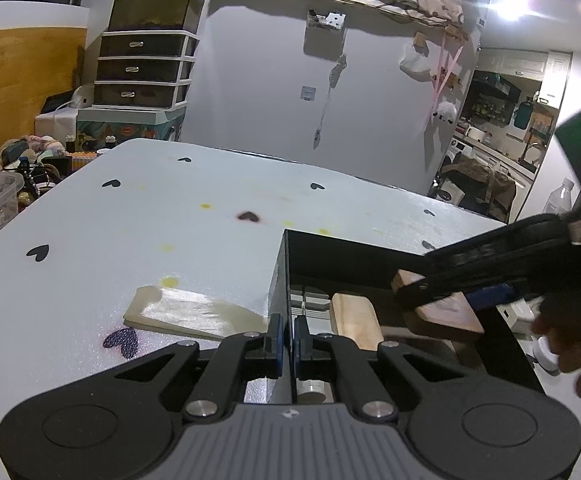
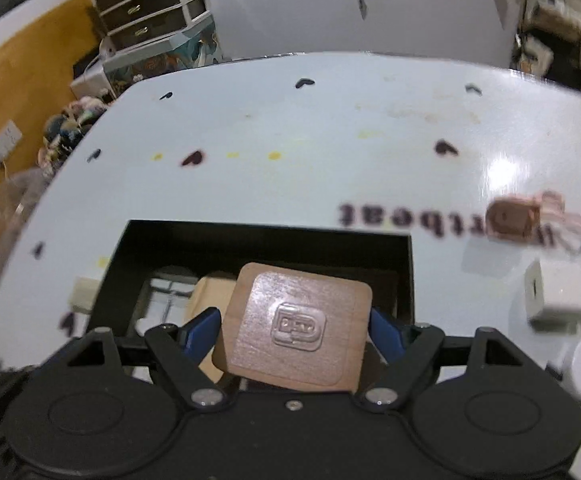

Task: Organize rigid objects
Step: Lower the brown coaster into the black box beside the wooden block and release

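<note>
Two grippers busy: right hand-held gripper [image 2: 294, 330] clamps wooden block [image 2: 296, 326] over black box [image 2: 404, 264]; left hand-held gripper [image 1: 286, 338] pinches box wall. Placing step; next lower, release inside.

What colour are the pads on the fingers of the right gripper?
Blue pads, clamped on the brown wooden square block; the right wrist view shows them best.
</note>
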`<act>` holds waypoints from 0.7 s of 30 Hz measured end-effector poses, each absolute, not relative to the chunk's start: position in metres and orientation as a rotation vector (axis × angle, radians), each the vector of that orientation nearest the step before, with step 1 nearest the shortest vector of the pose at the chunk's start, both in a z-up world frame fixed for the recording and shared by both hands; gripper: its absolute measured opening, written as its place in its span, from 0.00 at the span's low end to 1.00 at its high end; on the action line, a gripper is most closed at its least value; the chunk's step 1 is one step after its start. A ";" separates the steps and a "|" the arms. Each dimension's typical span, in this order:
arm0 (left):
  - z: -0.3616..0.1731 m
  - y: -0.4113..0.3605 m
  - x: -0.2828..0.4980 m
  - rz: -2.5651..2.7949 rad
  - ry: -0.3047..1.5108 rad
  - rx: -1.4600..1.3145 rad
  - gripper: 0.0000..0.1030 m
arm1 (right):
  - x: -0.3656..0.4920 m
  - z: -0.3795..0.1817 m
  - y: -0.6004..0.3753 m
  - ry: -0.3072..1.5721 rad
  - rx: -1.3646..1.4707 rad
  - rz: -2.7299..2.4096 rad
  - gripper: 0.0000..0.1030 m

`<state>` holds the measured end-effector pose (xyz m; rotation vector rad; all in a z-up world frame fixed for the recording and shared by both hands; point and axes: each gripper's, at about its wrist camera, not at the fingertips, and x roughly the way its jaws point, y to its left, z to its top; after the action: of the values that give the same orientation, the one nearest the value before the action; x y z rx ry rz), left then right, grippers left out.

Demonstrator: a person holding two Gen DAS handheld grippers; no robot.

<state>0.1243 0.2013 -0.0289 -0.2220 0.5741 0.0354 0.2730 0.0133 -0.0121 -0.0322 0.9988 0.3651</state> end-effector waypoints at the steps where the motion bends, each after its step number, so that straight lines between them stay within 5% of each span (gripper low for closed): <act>1: -0.029 0.202 0.124 0.034 0.575 -0.220 0.04 | 0.272 -0.013 0.014 0.993 -0.050 0.355 0.78; 21: -0.029 0.203 0.126 0.023 0.579 -0.214 0.04 | 0.283 -0.019 0.026 0.985 -0.076 0.386 0.84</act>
<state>0.1263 0.2027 -0.0286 -0.2136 0.5788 0.0232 0.2830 0.0260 -0.0189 -0.0762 0.9853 0.3863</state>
